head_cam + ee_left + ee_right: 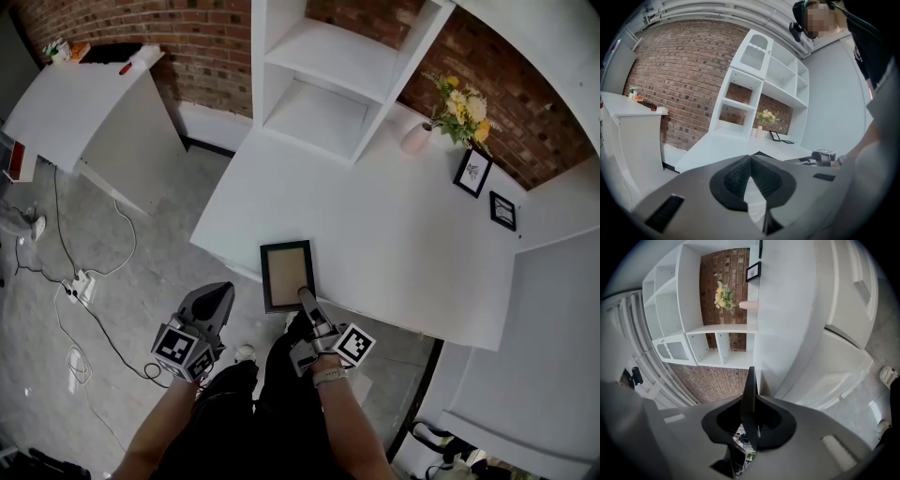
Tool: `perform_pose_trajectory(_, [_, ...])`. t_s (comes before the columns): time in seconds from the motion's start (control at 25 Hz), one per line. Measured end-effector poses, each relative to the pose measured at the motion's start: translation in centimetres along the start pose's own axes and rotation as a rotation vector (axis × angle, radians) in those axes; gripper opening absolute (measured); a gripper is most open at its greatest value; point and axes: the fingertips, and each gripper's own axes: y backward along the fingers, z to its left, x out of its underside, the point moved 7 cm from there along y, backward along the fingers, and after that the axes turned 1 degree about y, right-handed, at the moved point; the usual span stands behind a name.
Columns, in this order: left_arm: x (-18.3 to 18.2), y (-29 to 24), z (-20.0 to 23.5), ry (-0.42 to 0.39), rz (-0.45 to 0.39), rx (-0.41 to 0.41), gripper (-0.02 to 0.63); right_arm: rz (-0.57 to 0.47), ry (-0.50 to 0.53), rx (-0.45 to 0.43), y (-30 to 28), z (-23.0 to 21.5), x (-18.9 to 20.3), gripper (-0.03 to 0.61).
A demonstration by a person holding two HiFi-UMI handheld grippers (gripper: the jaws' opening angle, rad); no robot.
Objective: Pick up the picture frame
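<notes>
Picture frame [287, 274] lies at the table's [403, 244] near edge, clamped in the right gripper [305, 298]. Left gripper's [223, 294] jaws meet, empty.

R gripper [306, 296] is gripping the near edge of the picture frame [285, 270], rolled on its side, jaws pressing on the frame's rim, which is sitting edge-on btwn the pads. L gripper [221, 294] is hovering just left of the frame, apart from it, jaws together w/ nothing btwn them, tilting slightly down.
</notes>
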Motion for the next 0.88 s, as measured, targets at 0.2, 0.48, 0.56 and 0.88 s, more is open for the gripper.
perform_pose_trajectory(0.2, [-0.1, -0.1, 0.0, -0.008, -0.011, 0.012, -0.002, -0.050, 0.060, 0.002, 0.4, 1.2, -1.2, 0.055])
perform_pose_trajectory(0.48, [-0.9, -0.6, -0.3, -0.021, -0.036, 0.036, -0.002, -0.107, 0.217, 0.006, 1.3, 4.0, -3.7, 0.054])
perform_pose_trajectory(0.56, [-1.3, -0.9, -0.6, -0.030, -0.047, 0.046, -0.002, -0.121, 0.282, 0.008, 1.6, 5.0, -4.4, 0.054])
perform_pose_trajectory(0.88, [-2.5, -1.5, -1.1, -0.041, -0.085, 0.084, -0.002, -0.156, 0.478, 0.084, 3.0, 7.7, -5.1, 0.054])
